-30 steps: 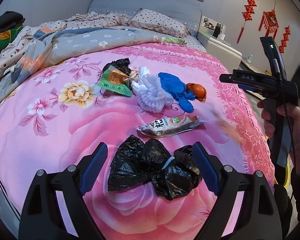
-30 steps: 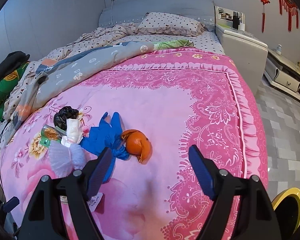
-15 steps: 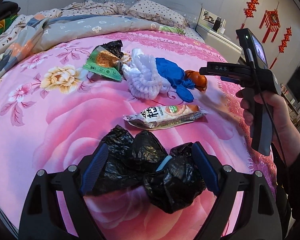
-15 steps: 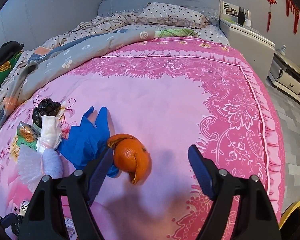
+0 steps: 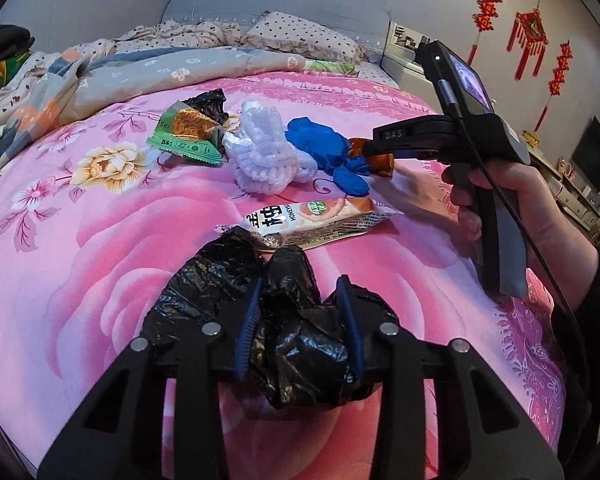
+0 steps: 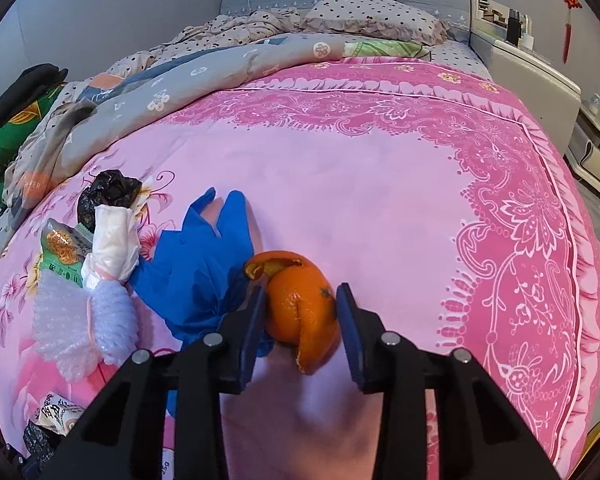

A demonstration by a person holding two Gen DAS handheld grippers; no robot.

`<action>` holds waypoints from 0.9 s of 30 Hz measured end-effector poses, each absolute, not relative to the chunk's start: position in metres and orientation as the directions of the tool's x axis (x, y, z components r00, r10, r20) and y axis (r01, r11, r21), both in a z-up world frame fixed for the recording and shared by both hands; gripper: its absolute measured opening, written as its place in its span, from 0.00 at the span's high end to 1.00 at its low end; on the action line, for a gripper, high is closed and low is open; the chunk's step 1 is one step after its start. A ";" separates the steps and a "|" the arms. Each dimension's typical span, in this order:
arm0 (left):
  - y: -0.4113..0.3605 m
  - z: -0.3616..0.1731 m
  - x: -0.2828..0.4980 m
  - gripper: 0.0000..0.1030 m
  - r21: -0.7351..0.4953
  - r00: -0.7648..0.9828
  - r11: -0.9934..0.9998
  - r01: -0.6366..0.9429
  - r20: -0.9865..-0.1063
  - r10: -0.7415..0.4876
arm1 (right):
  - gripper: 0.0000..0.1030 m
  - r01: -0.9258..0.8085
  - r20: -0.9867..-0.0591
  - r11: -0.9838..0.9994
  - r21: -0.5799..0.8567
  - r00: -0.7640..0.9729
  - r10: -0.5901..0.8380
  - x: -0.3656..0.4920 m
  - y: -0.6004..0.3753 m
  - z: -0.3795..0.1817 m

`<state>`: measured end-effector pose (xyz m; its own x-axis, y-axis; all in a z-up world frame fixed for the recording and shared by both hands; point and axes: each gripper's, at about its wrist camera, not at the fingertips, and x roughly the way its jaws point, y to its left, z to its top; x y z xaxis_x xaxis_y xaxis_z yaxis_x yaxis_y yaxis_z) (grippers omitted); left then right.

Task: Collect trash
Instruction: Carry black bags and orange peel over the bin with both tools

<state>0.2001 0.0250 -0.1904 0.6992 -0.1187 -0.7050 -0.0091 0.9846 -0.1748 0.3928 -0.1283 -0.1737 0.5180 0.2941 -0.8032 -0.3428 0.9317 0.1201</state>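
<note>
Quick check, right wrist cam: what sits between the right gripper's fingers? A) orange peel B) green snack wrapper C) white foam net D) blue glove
A: the right gripper has just been closing, and its pads flank the orange peel on the pink bedspread; the blue glove lies beside it, outside the jaws.
</note>
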 end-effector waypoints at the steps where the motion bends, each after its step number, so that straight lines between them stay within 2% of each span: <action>1: 0.025 -0.190 0.199 0.71 -0.177 0.700 0.984 -0.008 -0.704 -0.121 | 0.69 -0.337 -0.802 0.933 0.127 0.519 0.296 0.393 -0.130 -0.174; 6: 0.033 -0.188 0.200 0.75 -0.222 0.688 0.975 -0.014 -0.709 -0.152 | 0.72 -0.320 -0.797 0.938 0.131 0.529 0.292 0.389 -0.135 -0.169; 13: 0.039 -0.175 0.193 0.77 -0.247 0.697 0.969 -0.004 -0.695 -0.175 | 0.73 -0.277 -0.782 0.949 0.152 0.553 0.287 0.380 -0.152 -0.151; 27: 0.049 -0.127 0.164 0.78 -0.232 0.752 0.973 -0.018 -0.644 -0.140 | 0.73 -0.274 -0.739 0.935 0.223 0.578 0.346 0.325 -0.188 -0.102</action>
<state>0.1636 0.0490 -0.1266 0.7517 -0.1398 -0.6445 -0.0179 0.9726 -0.2320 0.3251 -0.1878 -0.1020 0.5782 0.3457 -0.7391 -0.2745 0.9354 0.2228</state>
